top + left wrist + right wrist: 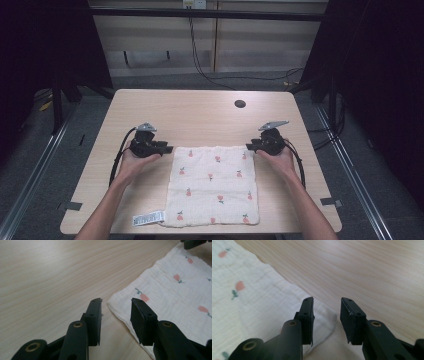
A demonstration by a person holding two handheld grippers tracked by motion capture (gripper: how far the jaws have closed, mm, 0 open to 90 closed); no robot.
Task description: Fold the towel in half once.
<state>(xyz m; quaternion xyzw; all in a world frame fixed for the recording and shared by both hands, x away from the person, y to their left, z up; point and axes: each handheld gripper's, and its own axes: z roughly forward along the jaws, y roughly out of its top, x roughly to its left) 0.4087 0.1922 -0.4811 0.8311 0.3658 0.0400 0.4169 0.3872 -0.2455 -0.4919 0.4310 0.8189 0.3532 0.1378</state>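
Observation:
A white cloth (214,185) printed with small red fruits lies flat on the wooden table (200,115). My left gripper (169,149) rests at the cloth's far left corner. In the left gripper view its jaws (116,301) stand open, and the cloth's (175,290) corner lies on the table just ahead of the gap, touched by neither pad. My right gripper (248,146) sits at the far right corner. In the right gripper view it (327,300) is open too, with the cloth's (249,302) corner lying under the gap and nothing pinched.
A white printed label (148,218) sticks out from the cloth's near left corner, close to the table's front edge. A round dark hole (240,104) sits in the tabletop at the back right. Bare wood surrounds the cloth at the back and sides.

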